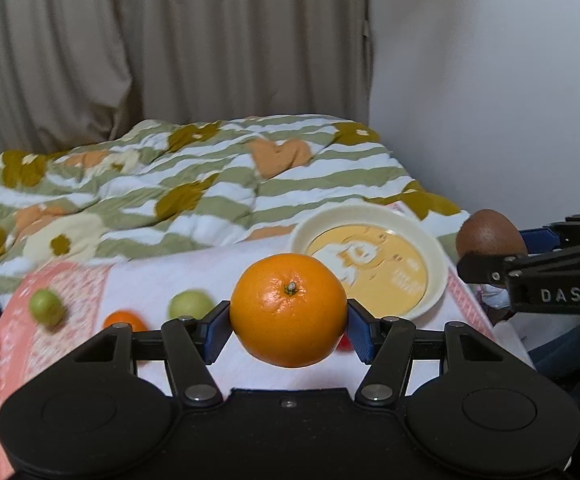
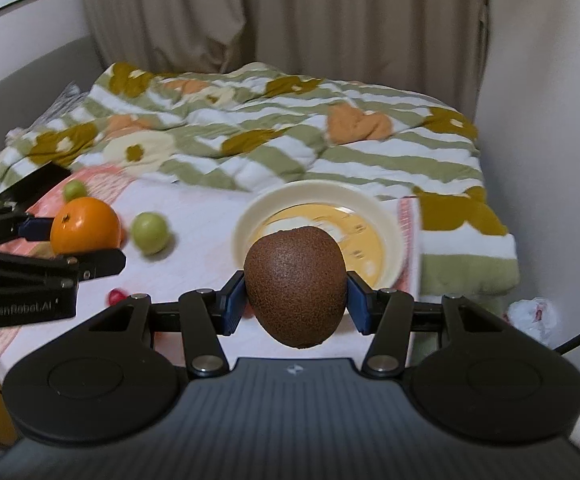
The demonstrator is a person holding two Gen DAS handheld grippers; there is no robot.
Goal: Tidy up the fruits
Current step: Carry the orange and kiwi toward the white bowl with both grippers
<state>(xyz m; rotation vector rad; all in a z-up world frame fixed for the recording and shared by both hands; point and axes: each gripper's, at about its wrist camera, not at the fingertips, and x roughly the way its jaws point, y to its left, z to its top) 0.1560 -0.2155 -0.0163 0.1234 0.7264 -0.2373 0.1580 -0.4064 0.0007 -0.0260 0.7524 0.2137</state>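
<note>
My left gripper [image 1: 288, 326] is shut on a large orange [image 1: 288, 308], held above the towel-covered surface; it also shows in the right wrist view [image 2: 85, 225]. My right gripper [image 2: 296, 300] is shut on a brown kiwi [image 2: 296, 286], held in front of the cream bowl [image 2: 386, 216]; the kiwi also shows in the left wrist view [image 1: 490, 236]. The bowl [image 1: 438, 256] with a yellow printed inside holds no fruit. Two green fruits [image 1: 45, 306] [image 1: 189, 304], a small orange [image 1: 123, 320] and a small red fruit [image 2: 115, 296] lie on the towel.
A pink and white towel [image 1: 161, 276] covers the surface. A striped floral quilt [image 1: 193, 180] is bunched behind it, with beige curtains [image 1: 169, 40] and a white wall [image 1: 490, 80] beyond. A white plastic bag [image 2: 534, 316] lies on the floor at right.
</note>
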